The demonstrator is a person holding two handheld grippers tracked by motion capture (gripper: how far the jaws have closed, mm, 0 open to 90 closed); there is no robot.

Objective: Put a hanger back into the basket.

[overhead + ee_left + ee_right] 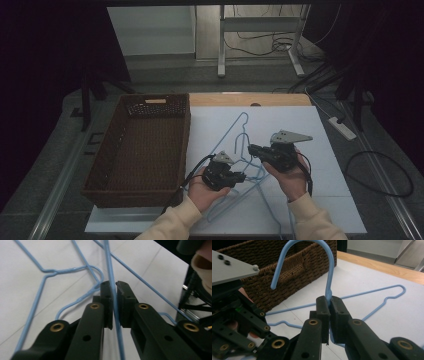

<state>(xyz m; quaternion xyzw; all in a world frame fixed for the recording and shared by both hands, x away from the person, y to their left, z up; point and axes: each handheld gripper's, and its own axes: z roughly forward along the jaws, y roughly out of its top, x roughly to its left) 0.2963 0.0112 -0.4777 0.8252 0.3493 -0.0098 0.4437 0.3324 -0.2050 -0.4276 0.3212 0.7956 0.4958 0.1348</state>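
Several light-blue wire hangers (239,150) are laid in a loose, overlapping pile on the white table surface (325,150), just to the right of the brown woven basket (140,145).

The left gripper (114,285) is held over the lower part of the pile. Its jaws are pressed together on a straight wire (110,262) of one hanger, which is seen in the left gripper view running up between the pads.

The right gripper (329,300) is held near the middle of the pile, close to the left one. Its jaws are pinched on the neck of a hanger, directly below the hook (312,247), which is seen standing upright in front of the basket wall (294,262).
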